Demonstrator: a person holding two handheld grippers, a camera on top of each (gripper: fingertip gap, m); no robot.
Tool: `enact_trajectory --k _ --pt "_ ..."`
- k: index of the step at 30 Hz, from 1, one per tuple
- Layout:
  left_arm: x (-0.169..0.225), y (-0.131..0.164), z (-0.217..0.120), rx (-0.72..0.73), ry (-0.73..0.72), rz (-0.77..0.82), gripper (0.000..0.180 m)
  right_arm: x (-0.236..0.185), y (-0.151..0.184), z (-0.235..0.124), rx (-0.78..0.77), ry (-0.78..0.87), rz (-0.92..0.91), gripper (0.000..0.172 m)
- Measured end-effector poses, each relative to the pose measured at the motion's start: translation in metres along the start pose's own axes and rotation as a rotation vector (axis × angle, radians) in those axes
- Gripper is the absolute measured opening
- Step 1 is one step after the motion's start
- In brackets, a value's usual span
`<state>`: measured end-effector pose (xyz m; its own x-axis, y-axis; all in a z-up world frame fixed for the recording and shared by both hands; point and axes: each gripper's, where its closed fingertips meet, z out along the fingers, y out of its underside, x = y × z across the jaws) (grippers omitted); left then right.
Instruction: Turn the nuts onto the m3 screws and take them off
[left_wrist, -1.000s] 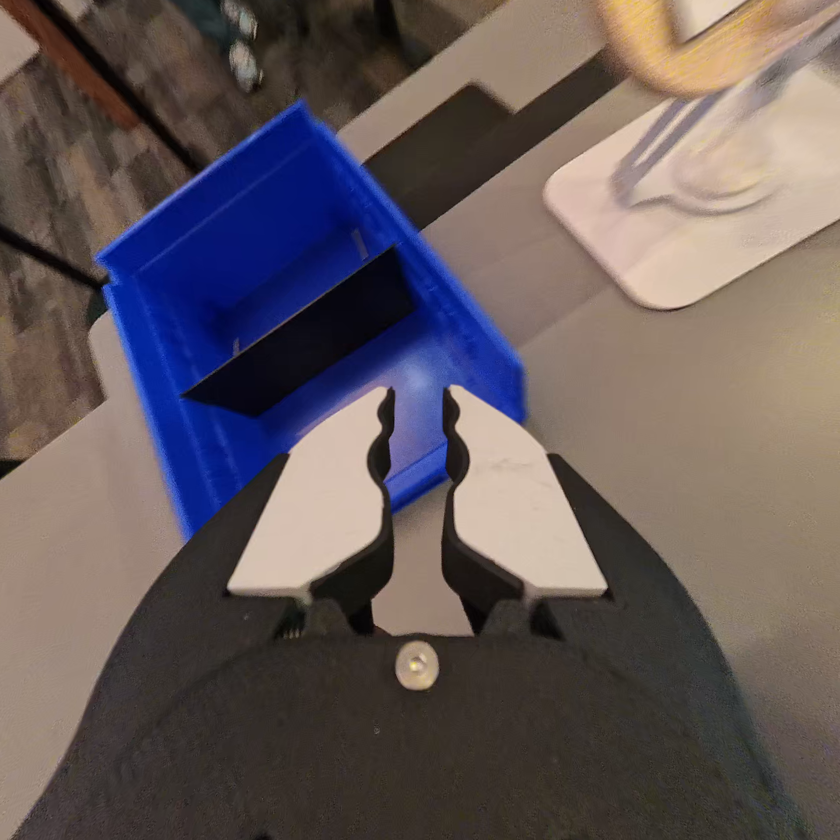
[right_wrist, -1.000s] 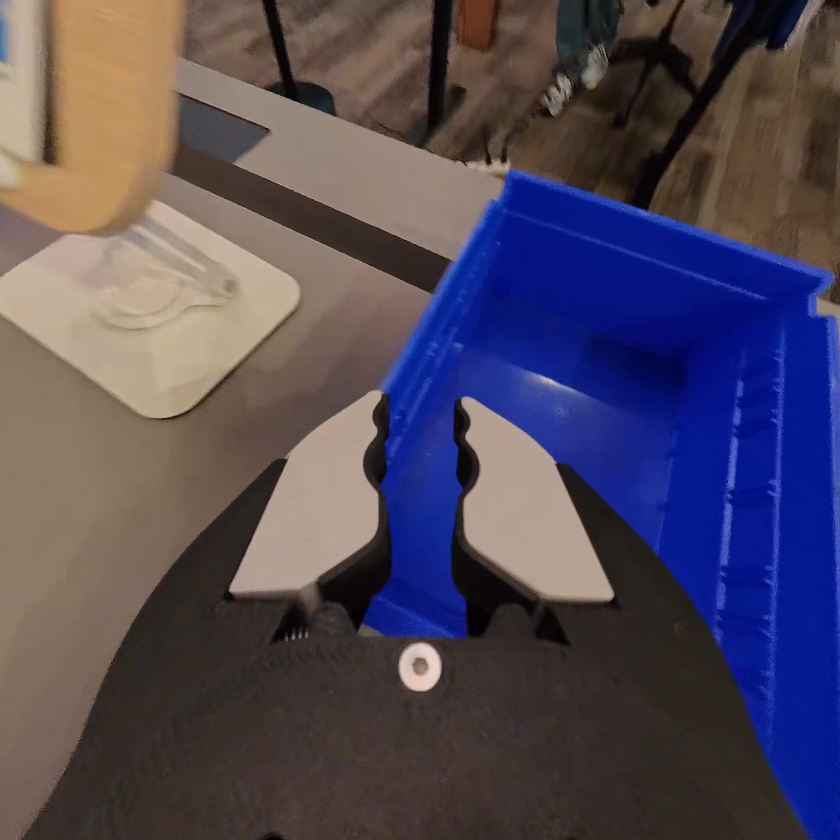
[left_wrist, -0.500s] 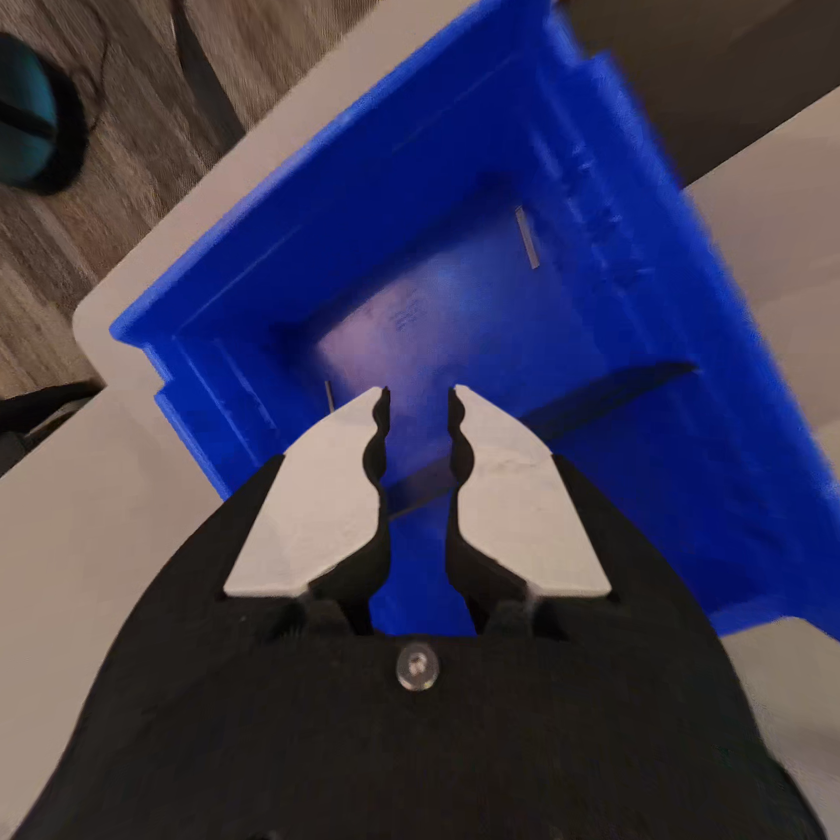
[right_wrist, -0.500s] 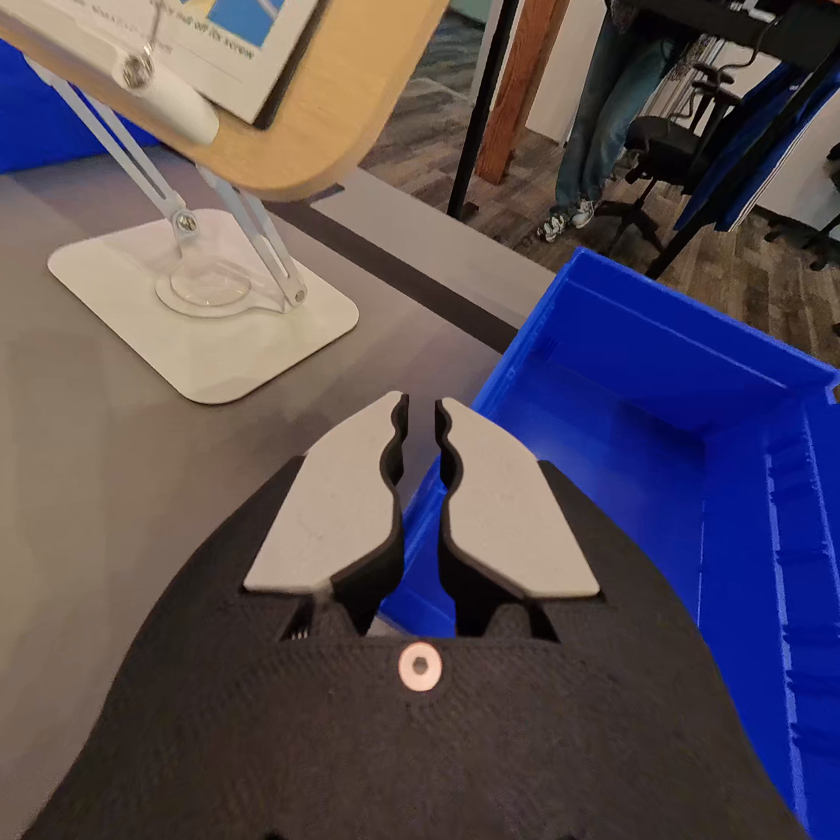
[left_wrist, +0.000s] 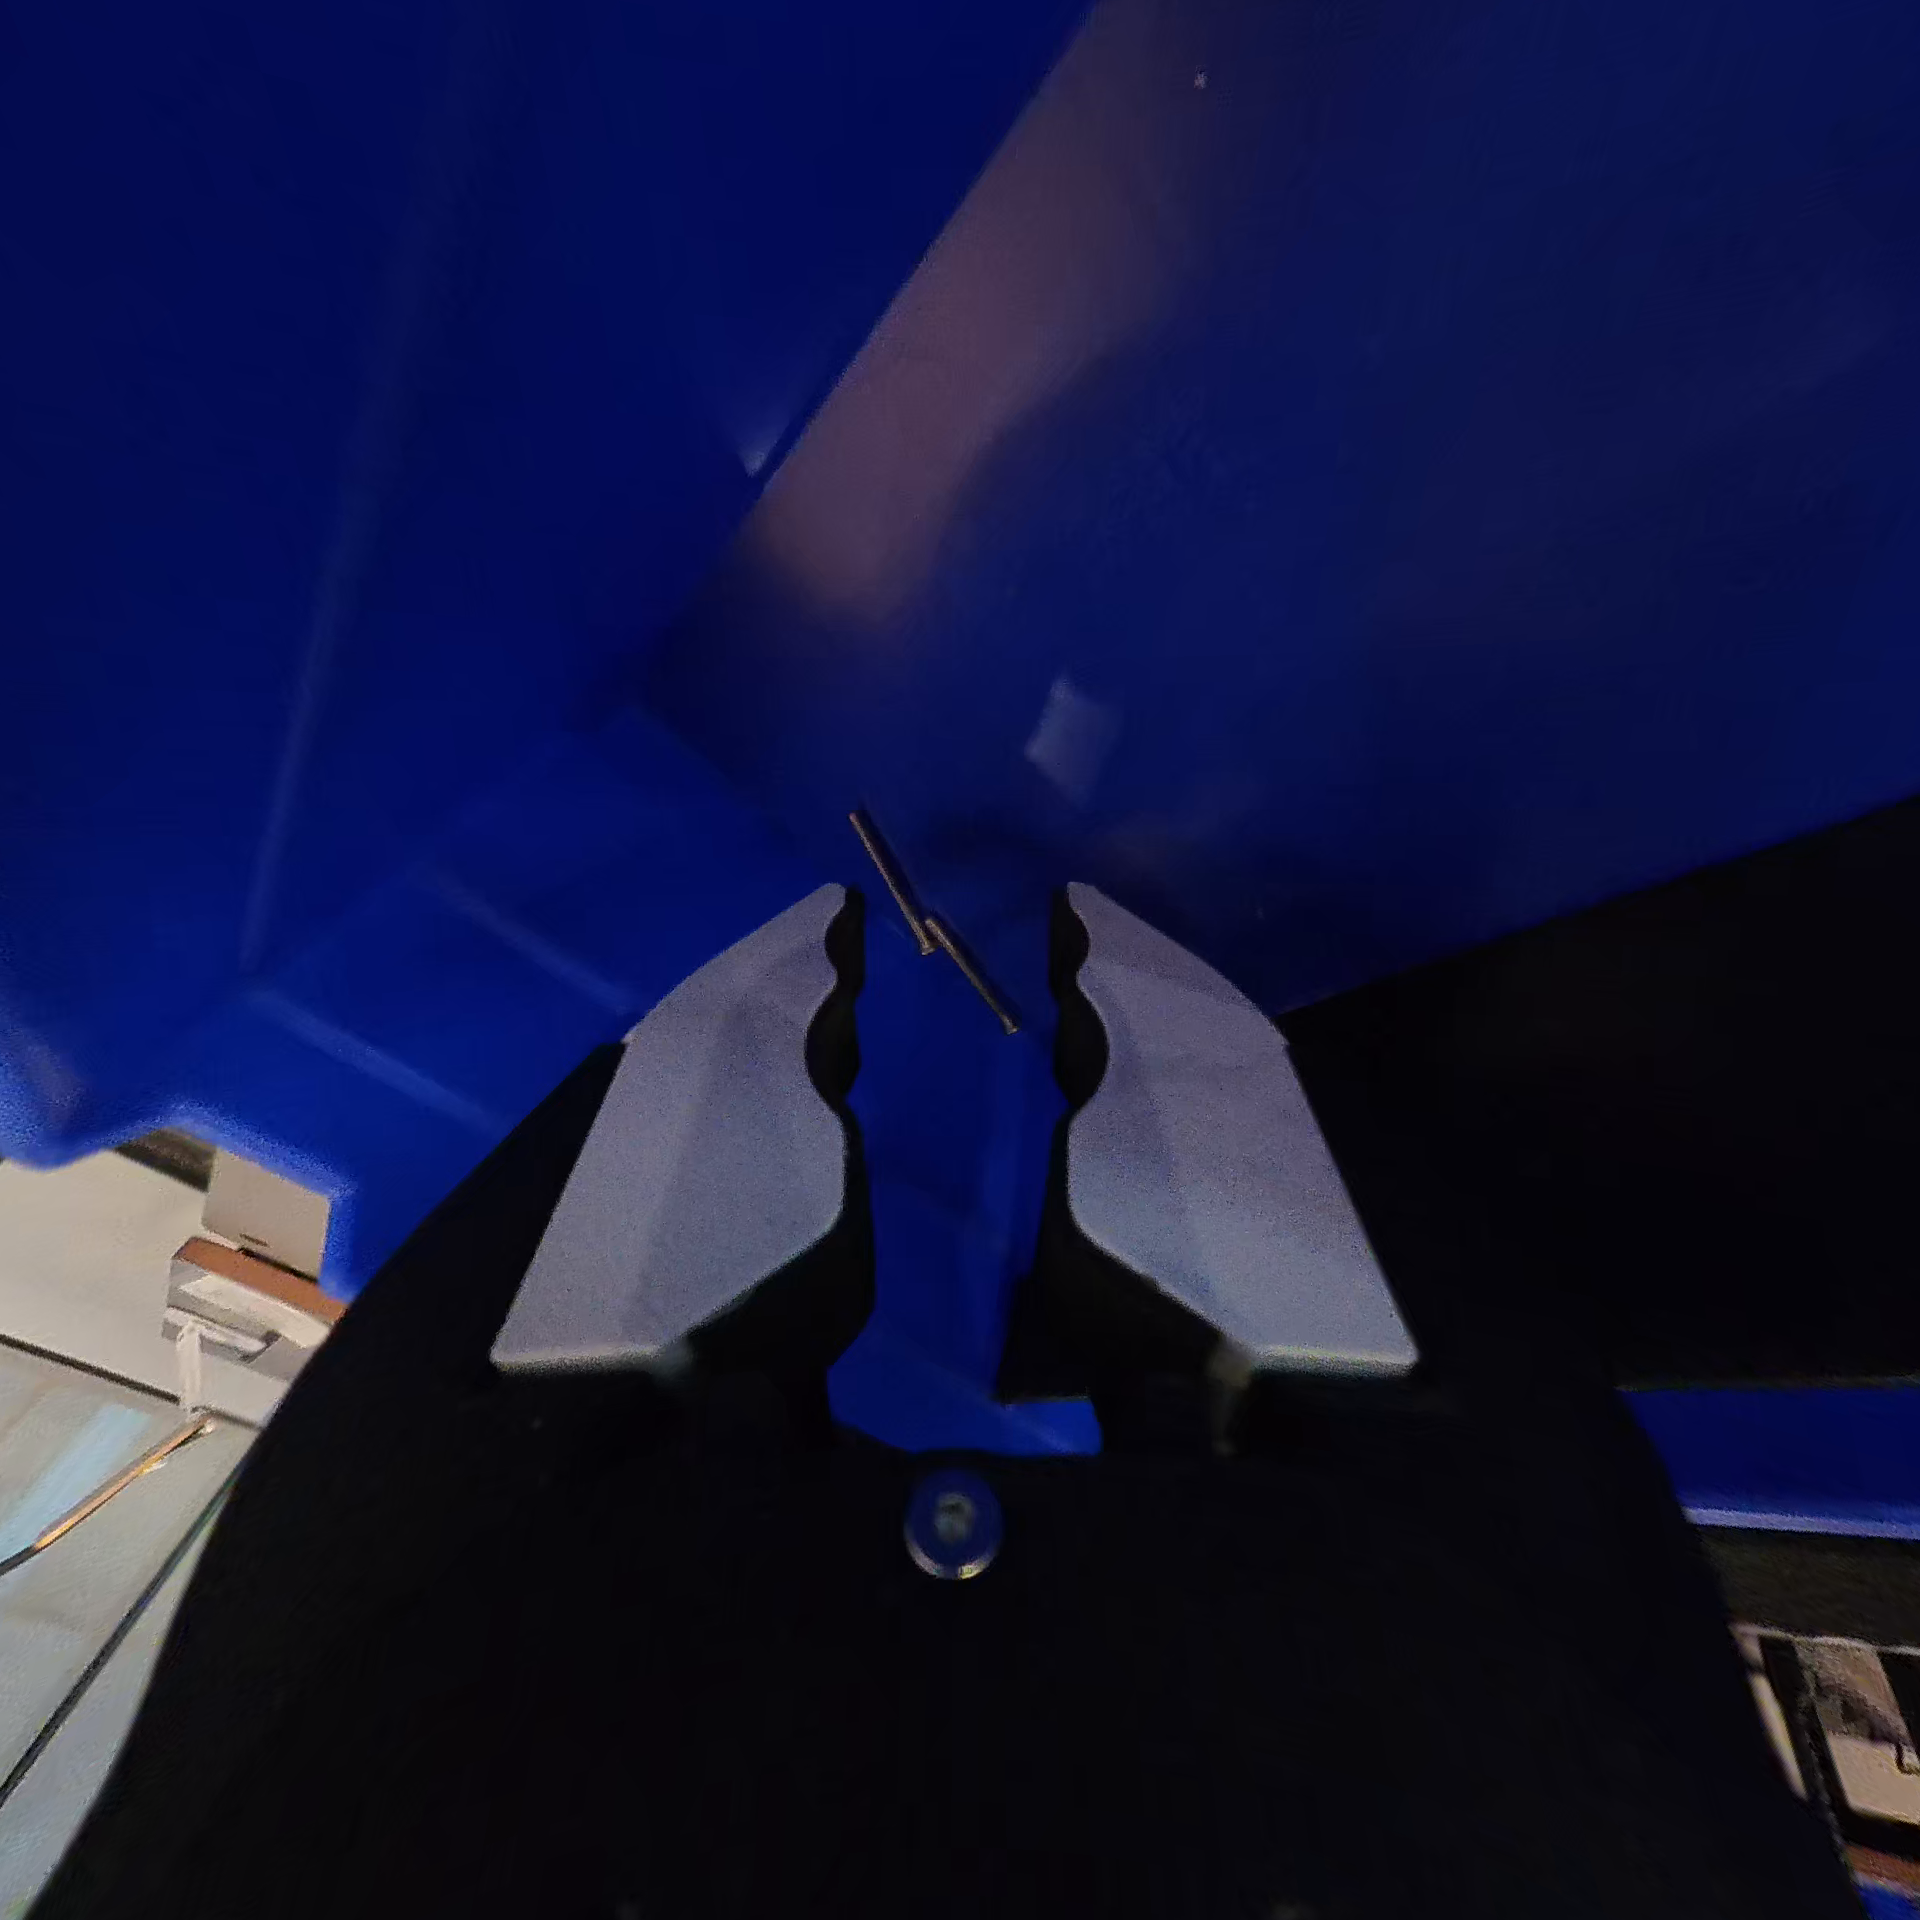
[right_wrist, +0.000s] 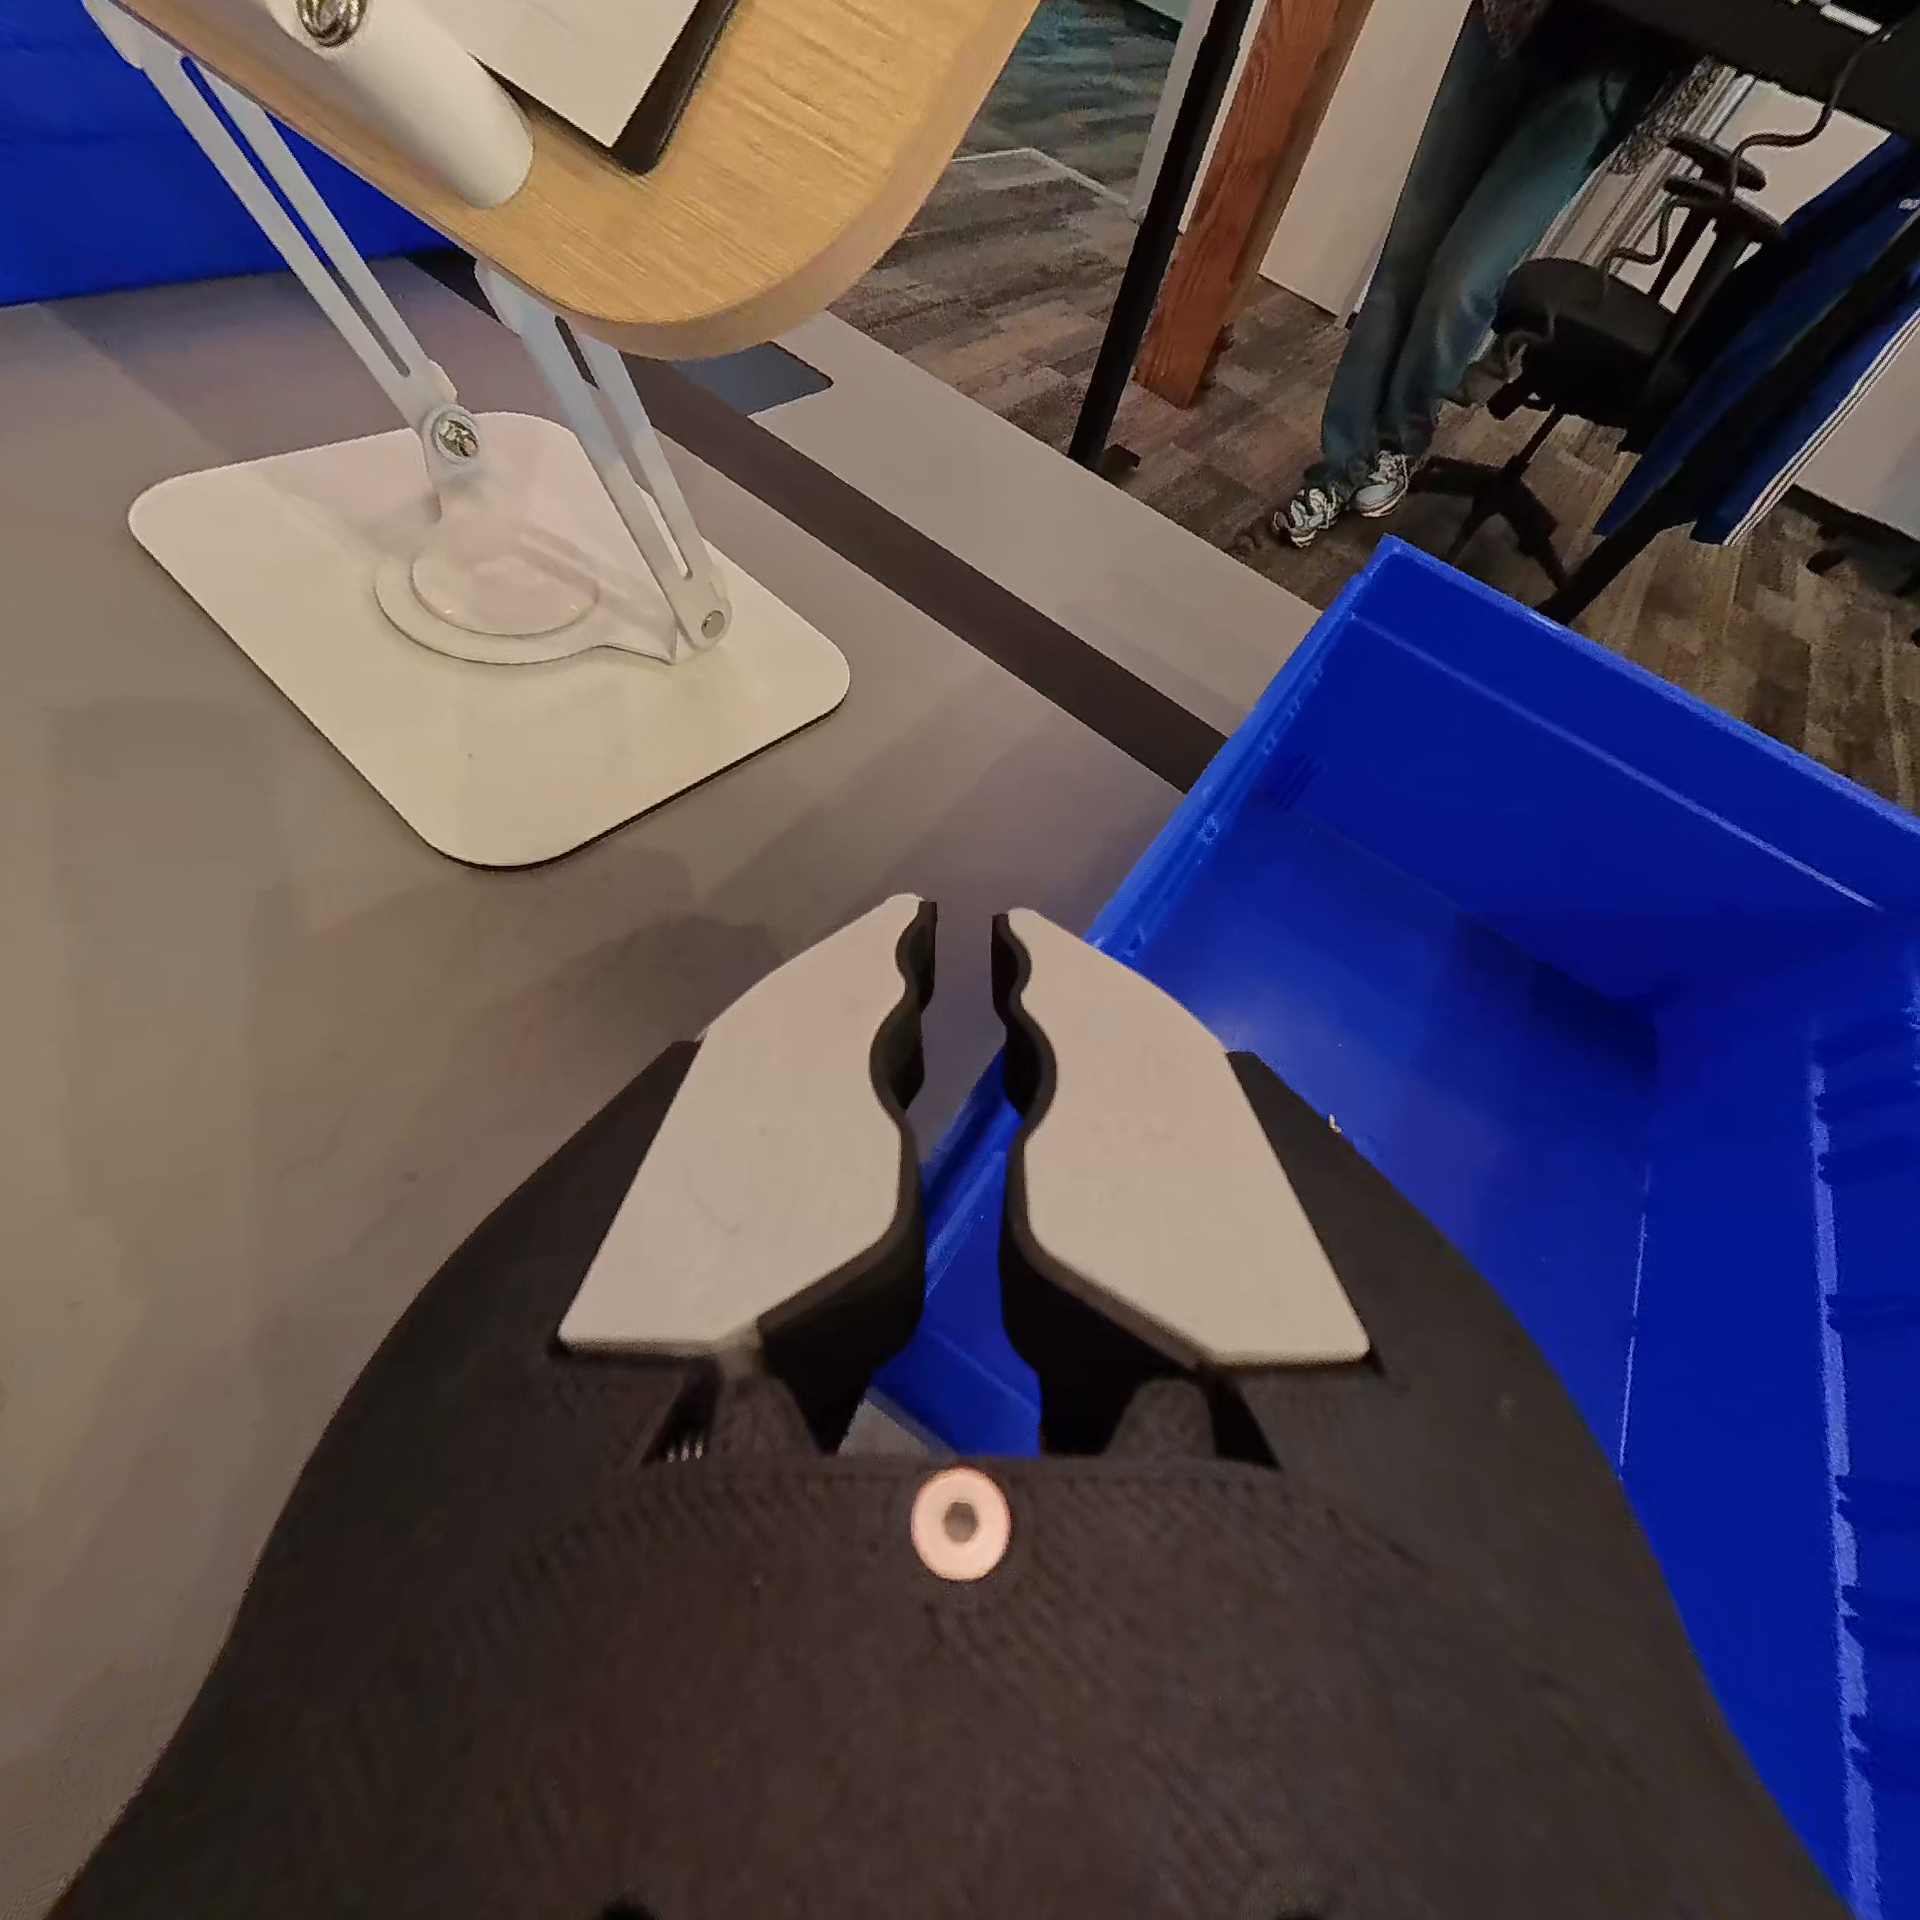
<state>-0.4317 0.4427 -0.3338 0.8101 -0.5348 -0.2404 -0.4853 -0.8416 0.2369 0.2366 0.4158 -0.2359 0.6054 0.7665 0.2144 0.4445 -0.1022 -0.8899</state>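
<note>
The left gripper (left_wrist: 954, 925) reaches down inside the blue bin (left_wrist: 416, 520), its fingers (left_wrist: 727, 1122) spread apart with nothing pinched between them. Just ahead of the fingertips, two thin metal pins (left_wrist: 930, 920) lie on the bin floor, overlapping end to end at a slant; the nearer end sits close to the right finger, though no pad touches either pin. A black divider (left_wrist: 1558, 1091) stands just right of the gripper, crossing the bin.

The pins look light, stiff and smooth, so they would likely skid on the slick plastic floor or roll away under a glancing touch. A pinch across the middle of one shaft, with the pads square to its length, seems the safest hold; being so thin and flat against the floor, they leave little to catch.

The right gripper (right_wrist: 964, 920) hovers over the grey table (right_wrist: 260, 1039) just outside the bin's left wall (right_wrist: 1195, 831), fingers drawn near each other with a narrow slit between and nothing in it. Farther left of the bin stands a white stand base (right_wrist: 499, 717) carrying a tilted wooden board (right_wrist: 748, 208).
</note>
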Motion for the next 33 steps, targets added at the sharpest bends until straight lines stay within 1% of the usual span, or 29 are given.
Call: enact_trajectory --k 2,4,5,6,7,9,11,14,16,17,18,21,22,23,24,25,27,29,30,31,32,33 --pt "-0.001 0.003 0.006 -0.038 0.007 -0.003 0.034 -0.001 -0.001 -0.001 0.006 -0.004 -0.002 0.01" --pt "0.001 0.001 0.011 -0.038 0.04 -0.008 0.031 -0.002 -0.003 -0.002 0.011 -0.006 -0.005 0.01" --pt "0.003 -0.001 0.012 -0.026 0.062 0.0 0.025 -0.003 -0.003 -0.002 0.014 -0.012 -0.006 0.01" --pt "0.0 -0.002 0.012 -0.022 0.061 0.004 0.024 -0.004 -0.004 -0.002 0.017 -0.019 -0.006 0.01" --pt "0.0 -0.002 0.013 -0.014 0.084 -0.005 0.02 -0.004 -0.004 -0.002 0.019 -0.024 -0.004 0.01" --pt "0.006 -0.003 0.014 -0.003 0.173 -0.048 0.008 -0.004 -0.003 -0.002 0.016 -0.024 -0.009 0.01" --pt "0.005 -0.004 0.015 0.002 0.168 -0.052 0.0 -0.004 -0.004 -0.002 0.019 -0.023 -0.011 0.01" --pt "0.006 -0.004 0.015 0.005 0.15 -0.055 0.0 -0.004 -0.004 -0.003 0.02 -0.026 -0.012 0.011" --pt "0.005 -0.004 0.015 0.003 0.109 -0.011 0.0 -0.003 -0.004 -0.003 0.019 -0.025 -0.012 0.011" --pt "0.007 -0.004 0.014 0.001 0.11 -0.005 0.0 -0.003 -0.004 -0.004 0.021 -0.024 -0.011 0.011" --pt "0.013 -0.005 0.012 0.007 0.141 0.015 0.0 -0.002 -0.004 -0.004 0.024 -0.024 -0.01 0.011" --pt "0.023 -0.021 -0.002 0.121 0.199 0.013 0.0 -0.002 -0.004 -0.005 0.028 -0.029 -0.003 0.01" --pt "0.02 -0.022 -0.006 0.129 0.185 0.007 0.0 -0.002 -0.005 -0.005 0.029 -0.028 -0.004 0.01" --pt "0.012 -0.019 -0.007 0.12 0.139 0.004 0.0 -0.002 -0.005 -0.005 0.03 -0.028 -0.006 0.01" --pt "0.008 -0.022 -0.01 0.142 0.117 -0.014 0.0 -0.002 -0.005 -0.005 0.031 -0.029 -0.008 0.011" --pt "0.01 -0.025 -0.013 0.166 0.151 -0.038 0.0 -0.002 -0.005 -0.004 0.03 -0.03 -0.008 0.011" --pt "0.017 -0.022 -0.014 0.138 0.21 -0.049 0.035 -0.002 -0.003 -0.003 0.021 -0.031 -0.01 0.011" --pt "0.024 -0.023 -0.017 0.148 0.274 -0.07 0.042 -0.002 -0.001 -0.002 0.014 -0.031 -0.011 0.011" --pt "0.028 -0.022 -0.015 0.14 0.304 -0.091 0.05 -0.002 -0.001 -0.003 0.015 -0.031 -0.011 0.011" --pt "0.027 -0.017 -0.01 0.104 0.302 -0.103 0.061 -0.002 -0.002 -0.003 0.018 -0.031 -0.011 0.011" --pt "0.022 -0.009 -0.002 0.048 0.259 -0.097 0.068 -0.002 -0.002 -0.003 0.019 -0.032 -0.011 0.011" --pt "0.016 -0.004 0.003 0.014 0.214 -0.068 0.064 -0.003 -0.002 -0.003 0.018 -0.034 -0.012 0.011"
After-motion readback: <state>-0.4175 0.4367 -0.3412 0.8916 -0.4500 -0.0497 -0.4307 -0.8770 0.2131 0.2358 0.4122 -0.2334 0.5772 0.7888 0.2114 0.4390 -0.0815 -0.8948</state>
